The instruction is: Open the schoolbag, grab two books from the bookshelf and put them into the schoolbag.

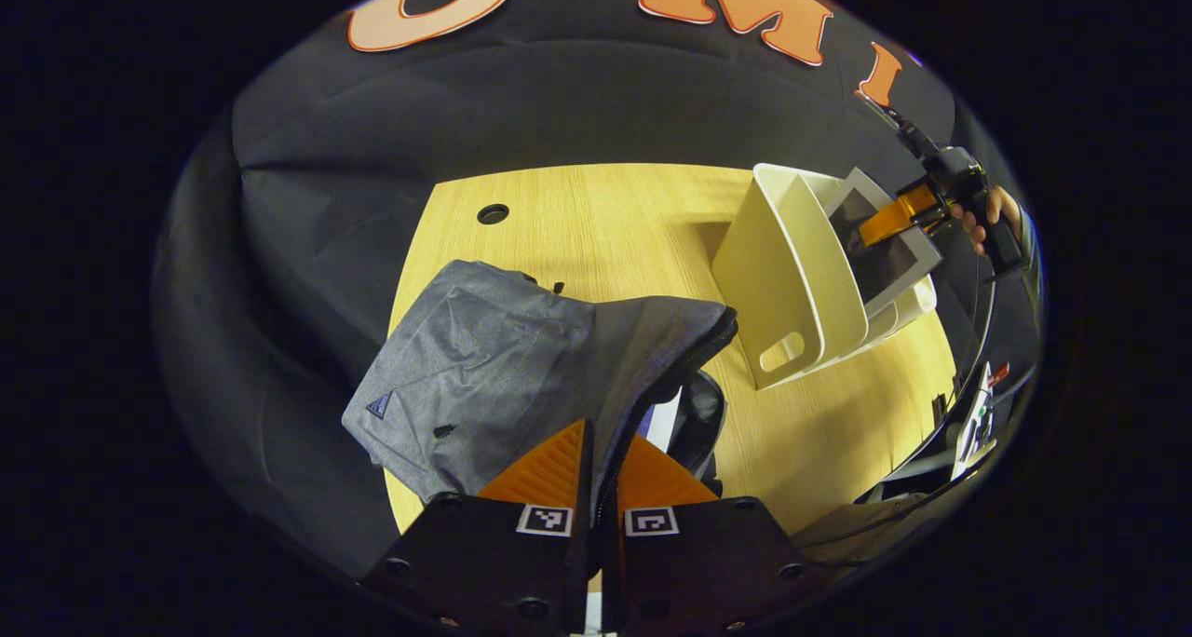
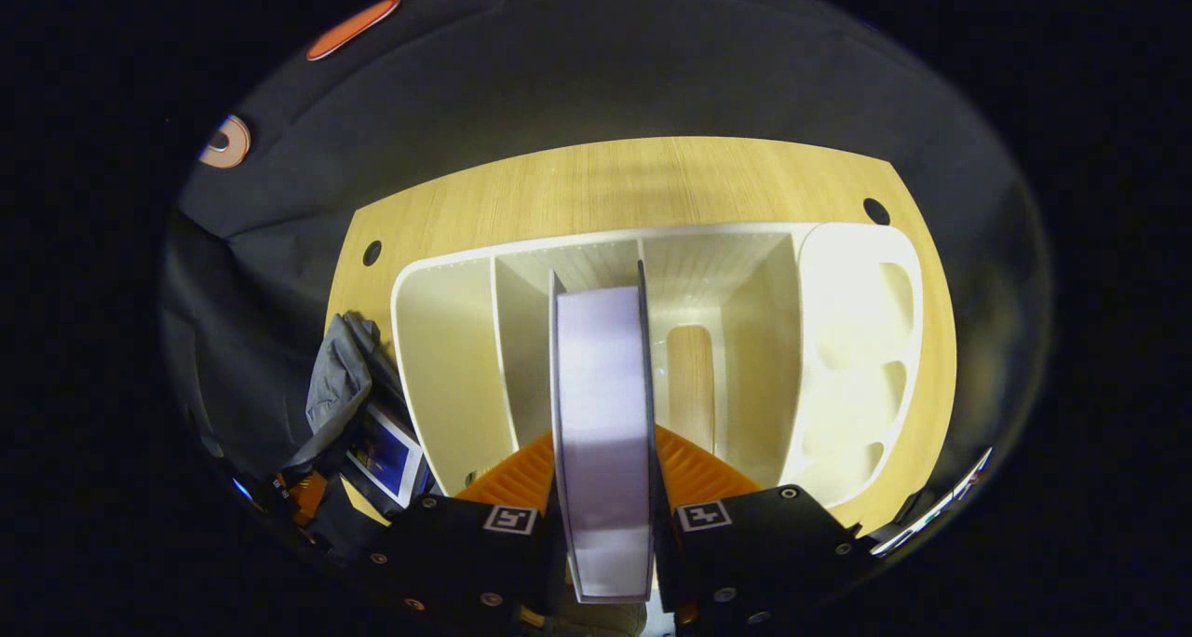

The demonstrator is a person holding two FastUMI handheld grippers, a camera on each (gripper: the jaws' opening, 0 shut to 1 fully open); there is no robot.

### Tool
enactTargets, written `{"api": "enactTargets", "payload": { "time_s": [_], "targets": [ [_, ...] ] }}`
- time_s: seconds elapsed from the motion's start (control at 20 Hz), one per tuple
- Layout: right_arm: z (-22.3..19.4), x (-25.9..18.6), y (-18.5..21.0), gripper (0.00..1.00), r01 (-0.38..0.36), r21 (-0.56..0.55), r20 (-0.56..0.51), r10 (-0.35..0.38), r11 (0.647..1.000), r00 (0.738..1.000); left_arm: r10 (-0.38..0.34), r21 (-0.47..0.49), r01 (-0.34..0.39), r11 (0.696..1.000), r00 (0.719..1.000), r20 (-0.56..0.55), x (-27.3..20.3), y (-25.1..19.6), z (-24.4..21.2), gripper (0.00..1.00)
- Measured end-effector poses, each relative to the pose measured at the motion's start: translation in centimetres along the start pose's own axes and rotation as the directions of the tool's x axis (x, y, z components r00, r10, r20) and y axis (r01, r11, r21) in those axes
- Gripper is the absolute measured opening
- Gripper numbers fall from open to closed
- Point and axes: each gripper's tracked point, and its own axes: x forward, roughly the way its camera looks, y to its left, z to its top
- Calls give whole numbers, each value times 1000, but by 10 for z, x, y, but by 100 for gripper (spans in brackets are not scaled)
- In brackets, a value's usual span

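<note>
The right tool (image 2: 605, 516) is clamped on the upper edge of a book (image 2: 603, 404) standing in a middle slot of the white bookshelf (image 2: 447, 358), which sits near the table's (image 2: 596, 181) far edge. The book looks stiff and fairly light, with smooth covers that could slip, so a grip near the spine seems best. The left tool (image 1: 601, 474) pinches the soft grey schoolbag's (image 1: 484, 358) flap (it will sag if released), holding its mouth open.

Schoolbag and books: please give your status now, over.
Left gripper shut on schoolbag flap, holding it open. Right gripper shut on book above bookshelf. One book already inside bag. Nothing in the way.
</note>
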Motion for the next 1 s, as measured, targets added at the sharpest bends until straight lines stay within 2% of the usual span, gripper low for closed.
{"api": "enactTargets", "payload": {
  "time_s": [0.05,0.1,0.55,1.0],
  "targets": [
    [-1,-6,0,48,-9,5,9,9,1000,1000,-8,2,8,1000,1000,-1,0,-1,1,6],
    [-3,-14,2,40,-19,19,20,18,1000,1000,-14,5,14,1000,1000,0,1,0,0,6],
    [-21,-93,5,39,-56,151,173,29,987,985,-109,92,109,990,994,1,2,1,-6,6],
    [-63,-177,33,38,-150,307,335,40,940,941,-232,189,230,955,973,-12,1,6,-6,6]
  ]
}}
